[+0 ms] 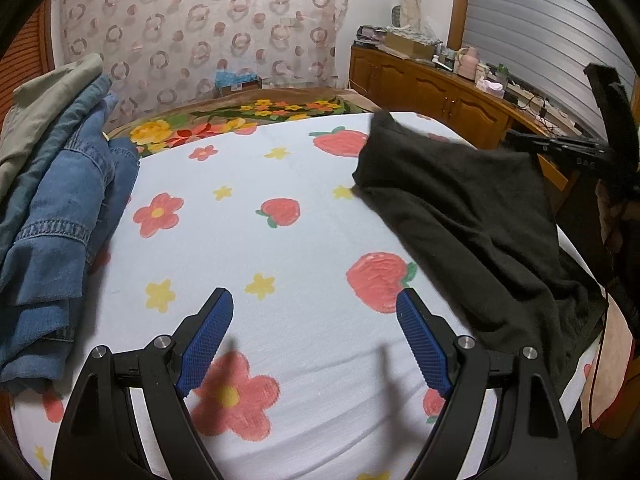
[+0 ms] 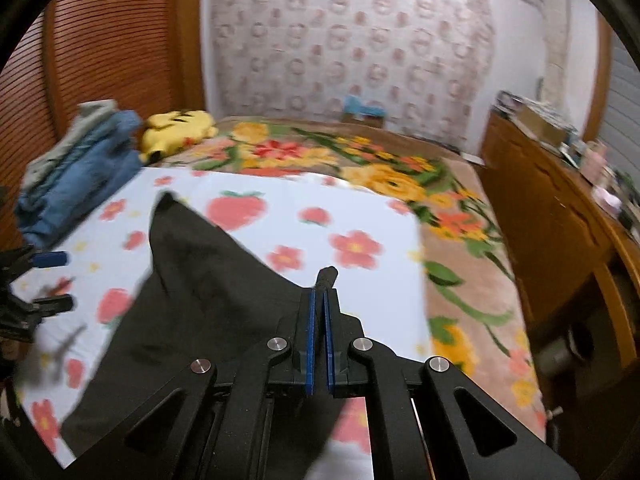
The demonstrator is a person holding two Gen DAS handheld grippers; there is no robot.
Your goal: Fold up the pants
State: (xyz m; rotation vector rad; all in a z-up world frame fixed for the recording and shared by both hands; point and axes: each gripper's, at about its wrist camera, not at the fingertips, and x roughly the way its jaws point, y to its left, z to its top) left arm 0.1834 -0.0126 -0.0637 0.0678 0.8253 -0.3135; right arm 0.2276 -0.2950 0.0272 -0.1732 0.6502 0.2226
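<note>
Black pants [image 1: 472,216] lie spread over the right part of a white sheet [image 1: 280,264] printed with flowers and strawberries. My left gripper [image 1: 314,300] hangs open over bare sheet, left of the pants, with nothing between its blue pads [image 1: 212,336]. My right gripper [image 2: 320,300] is shut on an edge of the black pants [image 2: 208,300]; a bit of cloth sticks out past its tips, and the fabric is lifted and stretched down to the left. The left gripper [image 2: 52,280] shows at the left edge of the right wrist view.
A pile of blue jeans and a grey-green garment [image 1: 60,200] sits on the sheet's left side. A floral blanket [image 2: 360,160] covers the bed beyond, with a yellow plush toy [image 2: 176,130]. A wooden cabinet [image 2: 560,240] with clutter runs along the right.
</note>
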